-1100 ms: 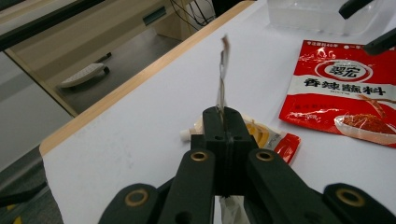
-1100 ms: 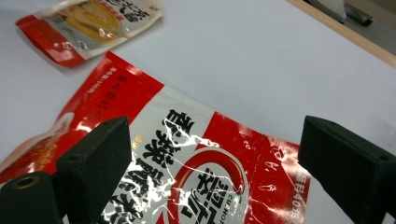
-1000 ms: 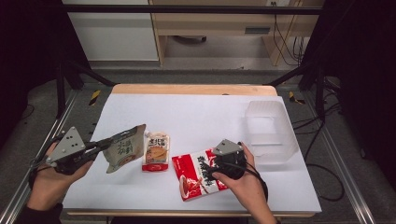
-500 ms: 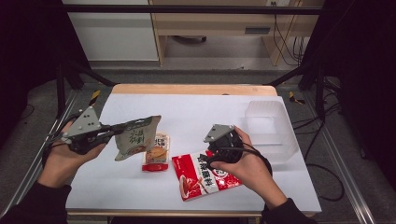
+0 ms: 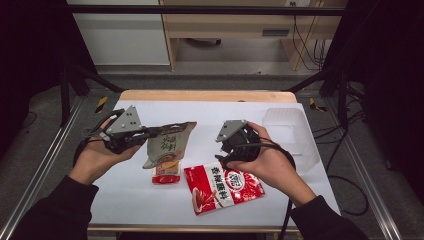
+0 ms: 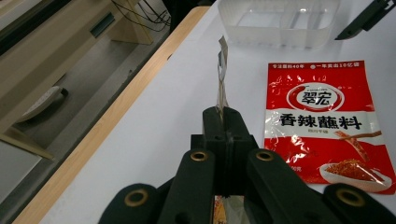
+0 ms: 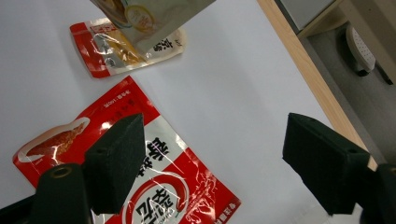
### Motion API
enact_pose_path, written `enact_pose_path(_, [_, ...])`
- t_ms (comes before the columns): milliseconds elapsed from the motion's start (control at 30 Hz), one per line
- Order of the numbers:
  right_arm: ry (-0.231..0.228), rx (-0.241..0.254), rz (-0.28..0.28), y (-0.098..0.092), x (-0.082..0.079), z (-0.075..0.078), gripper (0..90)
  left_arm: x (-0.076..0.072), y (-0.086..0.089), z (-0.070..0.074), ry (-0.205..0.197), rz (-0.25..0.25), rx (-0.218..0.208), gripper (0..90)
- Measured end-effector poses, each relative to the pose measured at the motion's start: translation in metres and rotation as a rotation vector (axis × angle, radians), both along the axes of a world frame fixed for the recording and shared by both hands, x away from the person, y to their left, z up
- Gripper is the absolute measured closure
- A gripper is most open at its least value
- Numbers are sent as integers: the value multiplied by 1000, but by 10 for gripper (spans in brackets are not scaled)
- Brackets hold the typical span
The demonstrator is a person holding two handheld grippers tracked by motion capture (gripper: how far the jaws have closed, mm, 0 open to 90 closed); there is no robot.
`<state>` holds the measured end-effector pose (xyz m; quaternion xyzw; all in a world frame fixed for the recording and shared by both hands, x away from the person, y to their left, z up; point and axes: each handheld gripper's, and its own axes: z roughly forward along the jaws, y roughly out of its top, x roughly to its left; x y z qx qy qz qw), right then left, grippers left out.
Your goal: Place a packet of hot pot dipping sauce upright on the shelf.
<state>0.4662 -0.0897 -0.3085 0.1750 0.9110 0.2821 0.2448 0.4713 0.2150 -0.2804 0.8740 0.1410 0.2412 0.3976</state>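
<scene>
Grey-green and held up off the white table (image 5: 280,125), the pouch (image 5: 169,145) hangs clamped by its edge in the left gripper (image 5: 150,134), over the table's left half; in the left gripper view it (image 6: 222,79) stands edge-on between the shut jaws. Under its lower end a small red packet (image 5: 166,175) lies flat. The right gripper (image 5: 223,159) hovers just above the big red sachet (image 5: 225,187) near the front edge; its jaws stand apart with nothing between them and have just been closing a little. A clear tray (image 5: 290,125) sits by the right edge toward the far corner.
</scene>
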Motion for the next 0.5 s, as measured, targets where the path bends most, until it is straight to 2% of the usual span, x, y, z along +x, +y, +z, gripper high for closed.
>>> enact_pose_path(100, [-7, 3, 2, -3, 1, 4, 237, 2, -5, 0, 1, -10, 9, 900])
enact_pose_path(167, [4, 6, 10, -5, 3, 9, 298, 2, -10, 0, 2, -24, 8, 900])
enact_pose_path(233, [12, -8, 27, -6, 4, 13, 329, 3, -15, -1, 5, -36, -2, 900])
enact_pose_path(267, [8, -19, 40, -6, 4, 16, 350, 2, -19, -1, 4, -45, 9, 900])
enact_pose_path(400, [-1, -40, 37, -5, 4, 20, 367, 1, -24, 1, 3, -59, 9, 900])
enact_pose_path(500, [-10, -44, 61, -1, 4, 26, 366, -1, -28, 3, 0, -76, 21, 900])
